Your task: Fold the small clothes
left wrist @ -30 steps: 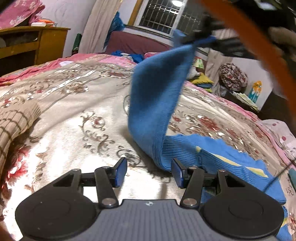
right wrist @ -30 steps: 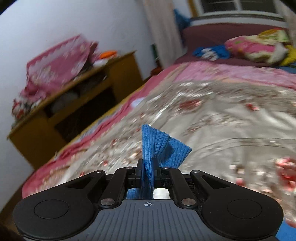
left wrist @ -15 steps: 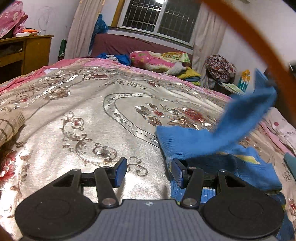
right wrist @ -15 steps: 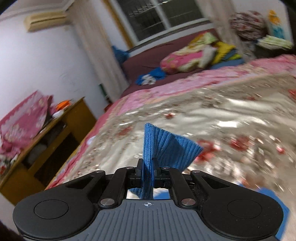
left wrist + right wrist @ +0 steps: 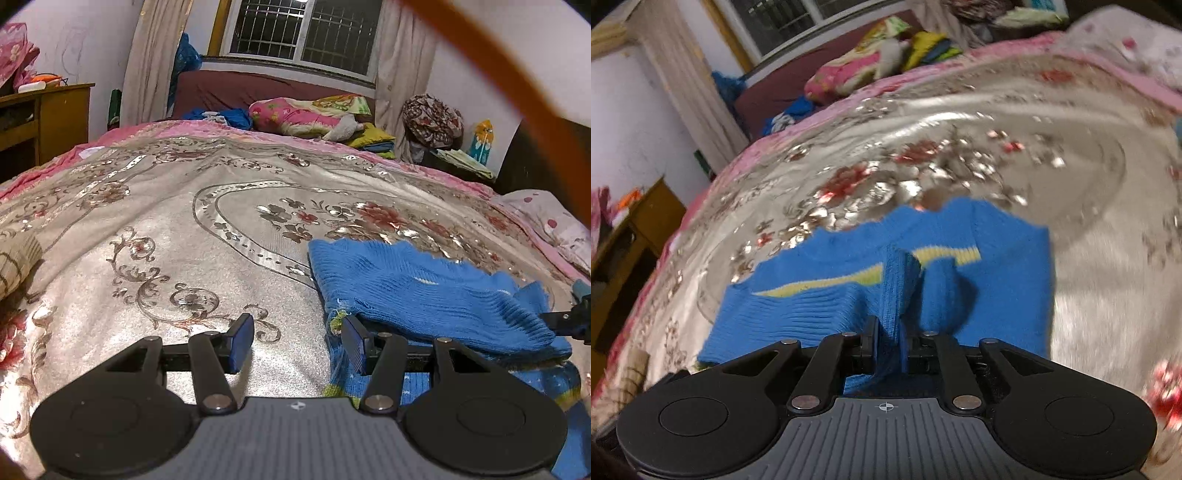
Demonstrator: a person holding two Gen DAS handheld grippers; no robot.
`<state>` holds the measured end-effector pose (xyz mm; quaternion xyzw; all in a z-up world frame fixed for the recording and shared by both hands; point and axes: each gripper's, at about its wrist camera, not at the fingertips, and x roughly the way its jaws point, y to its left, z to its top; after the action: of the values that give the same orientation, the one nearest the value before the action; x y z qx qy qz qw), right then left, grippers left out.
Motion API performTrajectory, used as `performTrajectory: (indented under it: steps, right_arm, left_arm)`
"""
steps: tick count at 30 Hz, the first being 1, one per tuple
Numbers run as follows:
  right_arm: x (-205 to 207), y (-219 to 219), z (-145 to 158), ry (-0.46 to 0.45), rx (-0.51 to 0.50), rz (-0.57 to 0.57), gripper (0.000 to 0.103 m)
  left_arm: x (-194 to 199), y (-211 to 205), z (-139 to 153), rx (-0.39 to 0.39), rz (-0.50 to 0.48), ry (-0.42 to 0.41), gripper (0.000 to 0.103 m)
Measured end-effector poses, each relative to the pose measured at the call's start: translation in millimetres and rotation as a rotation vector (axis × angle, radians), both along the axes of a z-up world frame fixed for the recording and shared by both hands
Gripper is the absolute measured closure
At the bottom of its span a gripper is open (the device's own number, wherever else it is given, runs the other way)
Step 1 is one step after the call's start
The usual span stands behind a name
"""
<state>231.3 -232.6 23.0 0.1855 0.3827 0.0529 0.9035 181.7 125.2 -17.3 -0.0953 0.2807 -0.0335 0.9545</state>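
Blue knit garment (image 5: 960,266) with a yellow stripe lies on the bedspread (image 5: 184,258), toward its near right edge, one flap doubled over the body. Fold step in hand: right gripper (image 5: 890,347) has a pinch of knit between its jaws, which are opening, seemingly to release. Left gripper (image 5: 291,339) half open, empty, its right pad at the garment's near-left corner. Next: free the cloth, flatten. Room: barred window (image 5: 303,33), wooden desk (image 5: 44,114), piled bedding (image 5: 306,114).
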Motion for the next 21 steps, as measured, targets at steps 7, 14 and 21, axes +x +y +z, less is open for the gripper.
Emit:
performTrajectory:
  steps: [7, 14, 21]
  right_arm:
    - [-16.3, -29.9, -8.9, -0.006, 0.078, -0.048, 0.083]
    - [-18.6, -65.1, -26.5, -0.008, 0.301, -0.111, 0.078]
    - [-11.1, -73.5, -21.5, 0.021, 0.346, -0.111, 0.078]
  left_arm:
    - [-1.5, -13.6, -8.5, 0.031, -0.017, 0.033, 0.046]
    - [-9.1, -31.3, -7.0, 0.088, -0.016, 0.028, 0.046]
    - [-14.9, -41.2, 1.8, 0.084, -0.018, 0.017, 0.046]
